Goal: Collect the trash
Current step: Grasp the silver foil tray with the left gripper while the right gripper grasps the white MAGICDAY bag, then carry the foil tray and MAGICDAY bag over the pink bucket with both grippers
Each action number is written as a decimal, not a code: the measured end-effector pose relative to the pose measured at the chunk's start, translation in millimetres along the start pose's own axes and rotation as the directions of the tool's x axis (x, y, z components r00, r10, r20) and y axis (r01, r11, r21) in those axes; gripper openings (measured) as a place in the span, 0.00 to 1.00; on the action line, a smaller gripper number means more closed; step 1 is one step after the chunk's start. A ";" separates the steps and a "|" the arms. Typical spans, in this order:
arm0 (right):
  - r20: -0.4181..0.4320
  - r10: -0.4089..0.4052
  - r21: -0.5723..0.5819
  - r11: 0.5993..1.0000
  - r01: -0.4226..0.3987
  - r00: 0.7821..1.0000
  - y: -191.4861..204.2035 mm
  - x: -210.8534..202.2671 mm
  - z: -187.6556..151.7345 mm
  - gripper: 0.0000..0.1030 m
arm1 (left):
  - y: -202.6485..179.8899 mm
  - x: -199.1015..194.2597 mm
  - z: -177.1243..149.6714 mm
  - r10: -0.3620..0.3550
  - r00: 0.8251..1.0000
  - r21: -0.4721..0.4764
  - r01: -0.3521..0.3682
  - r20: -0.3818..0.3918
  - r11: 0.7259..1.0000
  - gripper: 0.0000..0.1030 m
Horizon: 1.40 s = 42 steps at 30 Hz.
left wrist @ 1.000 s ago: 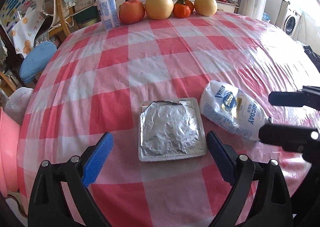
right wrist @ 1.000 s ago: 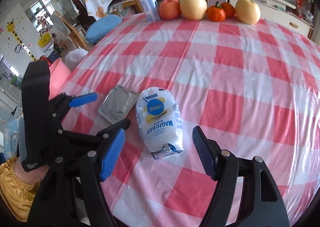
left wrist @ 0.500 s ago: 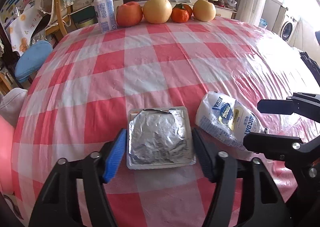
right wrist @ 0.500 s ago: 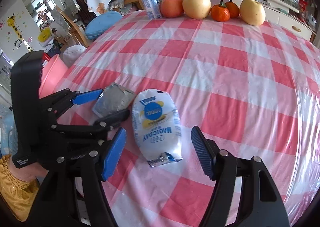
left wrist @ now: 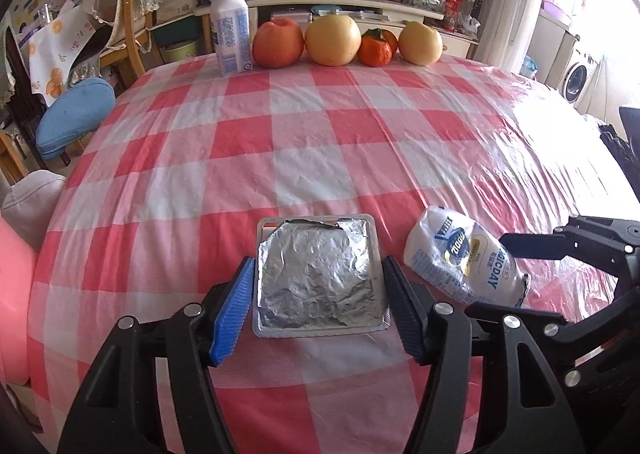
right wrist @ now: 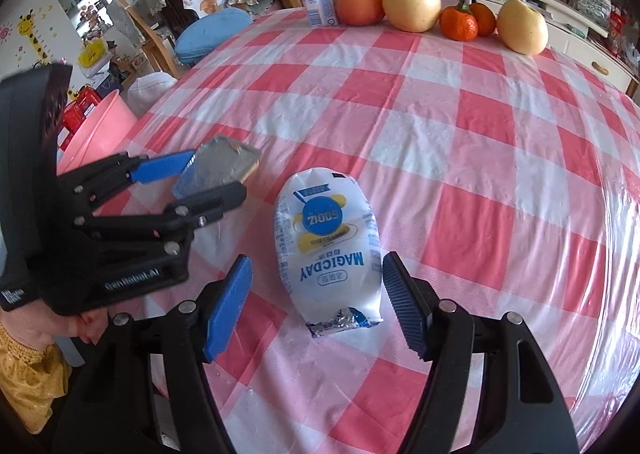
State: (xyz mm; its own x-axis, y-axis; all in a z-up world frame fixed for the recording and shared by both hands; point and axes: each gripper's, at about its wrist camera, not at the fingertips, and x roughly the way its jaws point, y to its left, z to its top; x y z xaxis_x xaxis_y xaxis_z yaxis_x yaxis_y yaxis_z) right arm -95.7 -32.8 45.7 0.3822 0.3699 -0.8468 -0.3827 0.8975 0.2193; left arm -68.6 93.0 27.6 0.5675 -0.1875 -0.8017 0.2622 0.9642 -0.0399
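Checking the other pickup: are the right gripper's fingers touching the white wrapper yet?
Apart. In the right wrist view, checked cloth shows between the white wrapper and each finger of the open right gripper.

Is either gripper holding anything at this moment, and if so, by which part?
The left gripper clamps the foil-lidded tray by its two side edges. The right gripper holds nothing; the white Magicday packet lies between its open fingers.
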 end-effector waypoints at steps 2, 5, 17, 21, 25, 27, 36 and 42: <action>0.001 -0.013 -0.017 1.000 0.013 1.000 4.2 2.2 -0.3 0.66 | 3.3 -1.1 1.3 0.011 1.000 -0.007 -0.011 0.003 1.000 0.62; 0.010 -0.029 -0.056 0.998 0.029 1.000 12.0 4.9 0.0 0.58 | 6.9 -3.0 2.6 0.028 1.000 -0.009 -0.028 0.013 1.000 0.62; 0.013 -0.062 -0.089 0.994 0.063 0.998 20.5 13.2 3.9 0.54 | 25.2 -19.1 9.6 0.076 0.995 -0.028 -0.074 0.065 0.997 0.62; 0.021 -0.070 -0.100 0.992 0.072 0.997 24.4 15.7 6.3 0.54 | 31.3 -24.9 10.3 0.102 0.991 -0.029 -0.100 0.083 0.995 0.62; 0.021 -0.078 -0.105 0.991 0.080 0.997 27.7 17.4 8.7 0.54 | 39.1 -30.7 9.9 0.113 0.989 -0.039 -0.110 0.095 0.993 0.62; 0.019 -0.081 -0.107 0.991 0.083 0.997 29.3 18.1 10.0 0.54 | 42.8 -33.1 9.7 0.117 0.988 -0.044 -0.113 0.101 0.993 0.62; 0.052 -0.101 -0.110 0.988 0.107 0.993 40.6 12.1 18.2 0.53 | 64.1 -48.5 9.7 0.133 0.982 -0.080 -0.123 0.136 0.989 0.62; 0.097 -0.100 -0.121 0.986 0.112 0.990 56.9 1.4 28.7 0.53 | 79.9 -61.0 9.8 0.146 0.974 -0.111 -0.128 0.171 0.985 0.62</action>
State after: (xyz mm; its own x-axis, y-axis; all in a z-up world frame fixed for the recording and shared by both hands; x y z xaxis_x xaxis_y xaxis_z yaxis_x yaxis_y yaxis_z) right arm -92.8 25.7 70.9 0.4985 0.2995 -0.8135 -0.4367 0.8974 0.0628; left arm -74.6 179.7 79.1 0.7245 -0.0736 -0.6854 0.0986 0.9951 -0.0027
